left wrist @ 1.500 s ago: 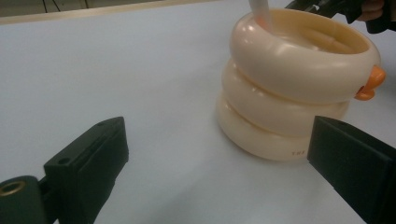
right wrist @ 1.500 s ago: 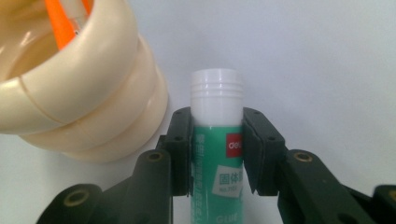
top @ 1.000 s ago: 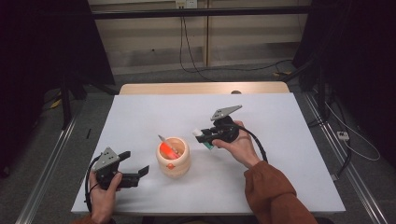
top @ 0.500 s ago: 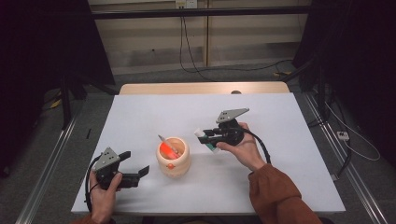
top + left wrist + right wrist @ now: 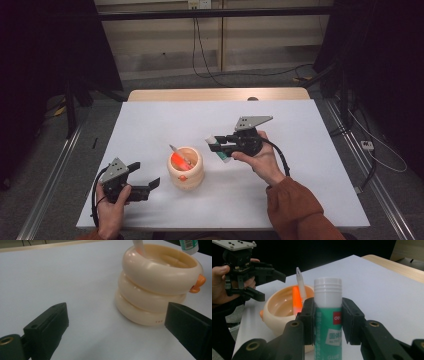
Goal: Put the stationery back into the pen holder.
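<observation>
The right hand-held gripper [image 5: 328,315] is clamped on a glue stick [image 5: 328,322], its two black jaws pressing the green-labelled tube from either side just under the white cap; in the right gripper view the tube stands upright between the jaws, cap uppermost; in the high view the same hand-held gripper [image 5: 220,145] hangs above the worktop [image 5: 310,190], its jaws pointing toward the left of that view, and the glue stick [image 5: 223,153] pokes out below them, tilted; a person's right hand [image 5: 260,157] in a rust-coloured sleeve carries it.

Just beside the glue stick, toward the left of the high view, sits a cream ringed pot [image 5: 185,172] with a small orange knob on its side; it stands on the worktop between the two grippers; inside it lean an orange marker [image 5: 179,162] and a pale pen [image 5: 176,150], the pen's tip rising above the rim.

The left hand-held gripper [image 5: 147,175] rests low near the front left corner of the worktop, held in the left hand [image 5: 112,210]; its jaws stand wide apart with nothing between them; in the left gripper view the pot [image 5: 155,290] lies ahead of the open jaws, apart from both.
</observation>
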